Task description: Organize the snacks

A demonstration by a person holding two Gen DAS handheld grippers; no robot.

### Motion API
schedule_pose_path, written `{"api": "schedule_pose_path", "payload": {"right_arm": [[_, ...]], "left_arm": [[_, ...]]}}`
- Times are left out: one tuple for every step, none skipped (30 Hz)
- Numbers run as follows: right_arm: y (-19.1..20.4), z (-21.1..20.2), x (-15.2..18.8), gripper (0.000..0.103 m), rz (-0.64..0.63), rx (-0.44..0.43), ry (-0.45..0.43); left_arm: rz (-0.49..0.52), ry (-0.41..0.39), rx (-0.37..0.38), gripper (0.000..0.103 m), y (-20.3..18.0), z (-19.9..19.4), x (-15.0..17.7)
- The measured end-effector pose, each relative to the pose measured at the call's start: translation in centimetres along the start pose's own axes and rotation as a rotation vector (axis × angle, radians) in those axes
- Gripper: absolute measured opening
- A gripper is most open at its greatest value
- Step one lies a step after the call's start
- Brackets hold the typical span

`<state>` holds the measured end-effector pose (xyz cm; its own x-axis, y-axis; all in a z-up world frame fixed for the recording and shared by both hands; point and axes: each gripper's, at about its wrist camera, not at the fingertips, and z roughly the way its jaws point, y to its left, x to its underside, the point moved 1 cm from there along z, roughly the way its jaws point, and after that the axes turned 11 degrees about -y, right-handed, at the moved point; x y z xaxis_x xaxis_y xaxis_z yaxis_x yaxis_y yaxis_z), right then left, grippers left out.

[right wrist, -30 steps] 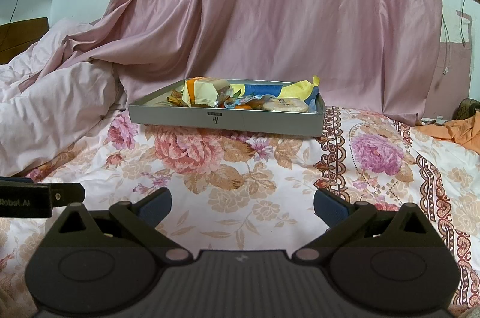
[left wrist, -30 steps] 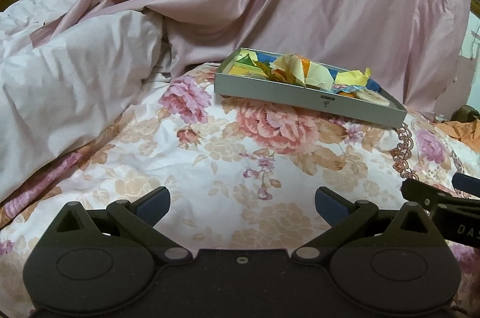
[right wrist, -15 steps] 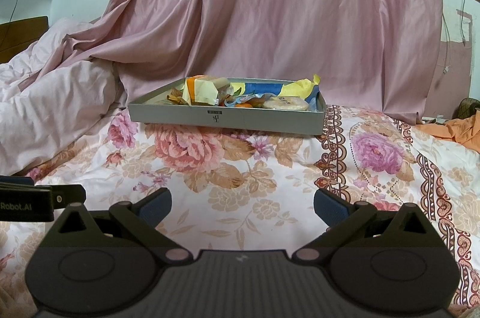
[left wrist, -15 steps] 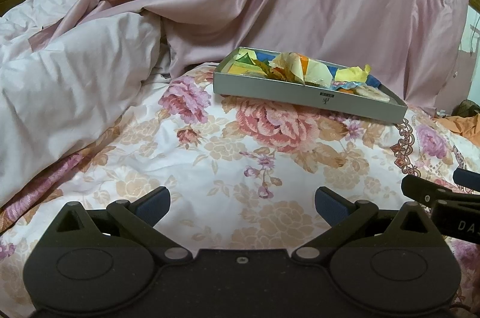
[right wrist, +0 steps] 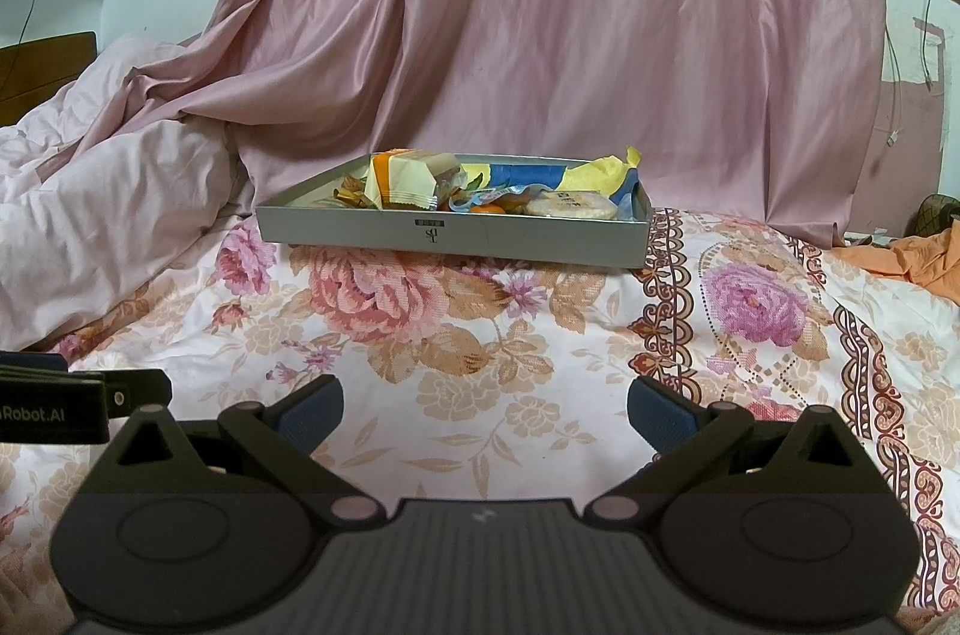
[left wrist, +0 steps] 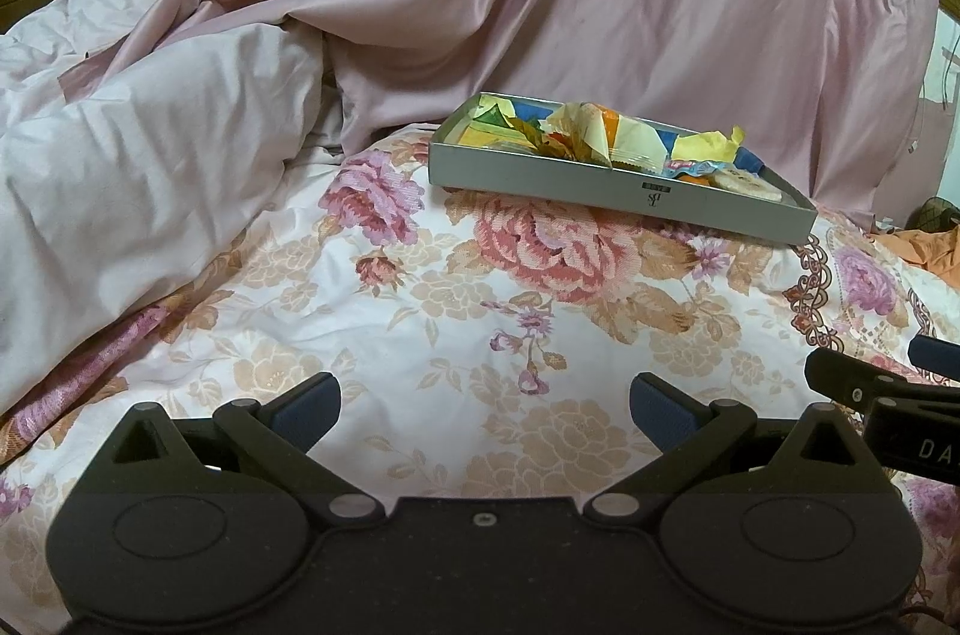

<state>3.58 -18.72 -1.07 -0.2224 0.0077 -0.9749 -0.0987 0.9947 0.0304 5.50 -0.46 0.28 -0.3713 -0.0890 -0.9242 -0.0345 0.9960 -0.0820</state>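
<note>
A shallow grey box [left wrist: 576, 191] [right wrist: 360, 230] rests on the floral bedspread, filled with several snack packets: a cream and orange packet [right wrist: 402, 179], yellow wrappers [left wrist: 705, 146] and a round rice cracker [right wrist: 570, 204]. My left gripper [left wrist: 485, 404] is open and empty, low over the bedspread well short of the box. My right gripper [right wrist: 485, 404] is open too, with nothing between its fingers, facing the box's front wall from a distance. Each gripper shows at the edge of the other's view.
A bunched pale pink duvet [left wrist: 132, 167] rises on the left. A pink satin sheet [right wrist: 570, 35] hangs behind the box. Orange cloth [right wrist: 924, 257] lies at the far right. Floral bedspread [right wrist: 480, 335] stretches between grippers and box.
Both views have drifted slightly; the box sits a little lower and closer in the frames. Neither gripper has changed its opening, and nothing was picked up.
</note>
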Motion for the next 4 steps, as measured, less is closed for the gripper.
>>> {"api": "schedule_pose_path", "payload": {"right_arm": [[0.01, 0.00, 0.02, 0.103, 0.000, 0.000, 0.000], [-0.02, 0.06, -0.09, 0.103, 0.000, 0.000, 0.001], [0.00, 0.01, 0.05, 0.103, 0.000, 0.001, 0.001], [0.00, 0.00, 0.09, 0.103, 0.000, 0.000, 0.001]], "left_arm": [[0.000, 0.001, 0.000, 0.102, -0.03, 0.01, -0.02], [0.001, 0.001, 0.000, 0.102, -0.02, 0.01, -0.01], [0.001, 0.001, -0.001, 0.102, 0.00, 0.00, 0.00], [0.001, 0.002, -0.001, 0.102, 0.12, 0.07, 0.08]]}}
